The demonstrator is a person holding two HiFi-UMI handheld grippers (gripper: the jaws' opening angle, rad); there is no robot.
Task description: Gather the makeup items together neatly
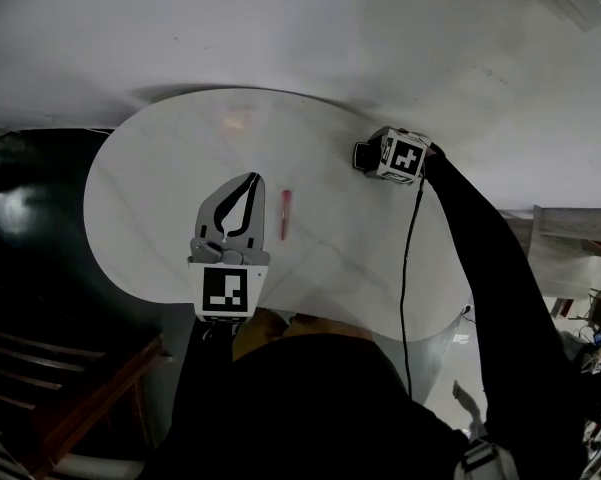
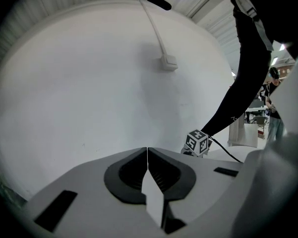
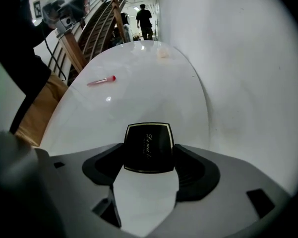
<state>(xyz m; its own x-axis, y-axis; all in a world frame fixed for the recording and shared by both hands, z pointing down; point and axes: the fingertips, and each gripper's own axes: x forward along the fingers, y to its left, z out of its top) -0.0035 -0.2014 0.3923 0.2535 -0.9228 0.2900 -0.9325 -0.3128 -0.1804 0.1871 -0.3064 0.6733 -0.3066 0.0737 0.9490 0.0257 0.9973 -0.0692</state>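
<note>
Wide apart, the jaws of the right gripper stand around a black compact with gold lettering. It lies flat on the white table at its far right edge by the wall, its sides just beside the pads. The left gripper has its jaws together with nothing between them, over the near left of the table. A pink tube lies just right of it, well apart from the compact.

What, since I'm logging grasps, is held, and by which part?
Nothing seems gripped: the black compact lies between the right gripper's open jaws; the left gripper is shut, empty.
</note>
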